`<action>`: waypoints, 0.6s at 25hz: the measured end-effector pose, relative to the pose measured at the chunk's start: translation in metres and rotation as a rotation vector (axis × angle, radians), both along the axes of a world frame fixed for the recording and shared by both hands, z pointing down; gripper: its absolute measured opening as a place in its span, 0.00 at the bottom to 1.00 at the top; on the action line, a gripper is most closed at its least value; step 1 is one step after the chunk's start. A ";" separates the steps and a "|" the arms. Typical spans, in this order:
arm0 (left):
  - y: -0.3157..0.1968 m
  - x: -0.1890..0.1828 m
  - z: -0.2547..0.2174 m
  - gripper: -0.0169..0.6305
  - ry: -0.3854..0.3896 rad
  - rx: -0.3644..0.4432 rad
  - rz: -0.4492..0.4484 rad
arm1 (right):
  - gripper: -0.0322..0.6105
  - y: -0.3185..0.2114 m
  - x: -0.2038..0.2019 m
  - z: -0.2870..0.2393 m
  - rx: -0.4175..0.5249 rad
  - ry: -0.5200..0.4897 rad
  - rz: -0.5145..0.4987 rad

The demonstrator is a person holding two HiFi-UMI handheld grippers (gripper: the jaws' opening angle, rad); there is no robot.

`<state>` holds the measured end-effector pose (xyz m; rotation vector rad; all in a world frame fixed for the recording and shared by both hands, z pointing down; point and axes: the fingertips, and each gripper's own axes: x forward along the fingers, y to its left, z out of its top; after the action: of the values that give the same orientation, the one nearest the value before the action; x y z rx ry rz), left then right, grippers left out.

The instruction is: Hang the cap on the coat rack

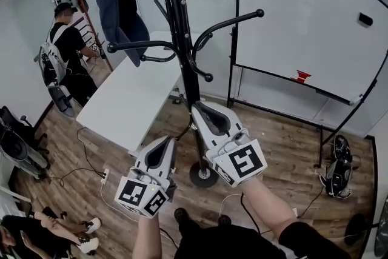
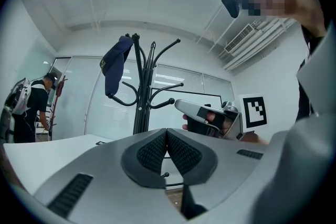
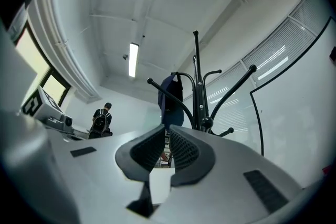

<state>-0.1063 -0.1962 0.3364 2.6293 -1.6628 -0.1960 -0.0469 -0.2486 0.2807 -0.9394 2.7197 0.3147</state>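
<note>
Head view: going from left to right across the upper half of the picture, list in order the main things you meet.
Person wearing a backpack → dark blue cap hanging on a hook → upright pole of the coat rack → whiteboard.

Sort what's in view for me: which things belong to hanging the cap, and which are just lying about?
Job in hand:
- navy cap, already on an upper hook
- coat rack
- left claw and right claw, both empty

Just lying about:
- white table
- whiteboard
- person with backpack
</note>
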 end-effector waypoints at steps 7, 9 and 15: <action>0.002 0.036 0.012 0.05 0.023 -0.016 -0.003 | 0.11 0.014 0.036 0.015 -0.022 0.031 -0.046; 0.003 0.046 0.015 0.05 0.029 -0.022 -0.001 | 0.11 0.018 0.046 0.020 -0.033 0.041 -0.058; 0.004 0.071 0.023 0.05 0.031 -0.042 0.016 | 0.10 0.031 0.068 0.034 -0.061 0.071 -0.091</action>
<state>-0.0350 -0.1918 0.3593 2.5948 -1.6171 -0.1986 0.0213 -0.2177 0.3151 -0.8319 2.8415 0.2537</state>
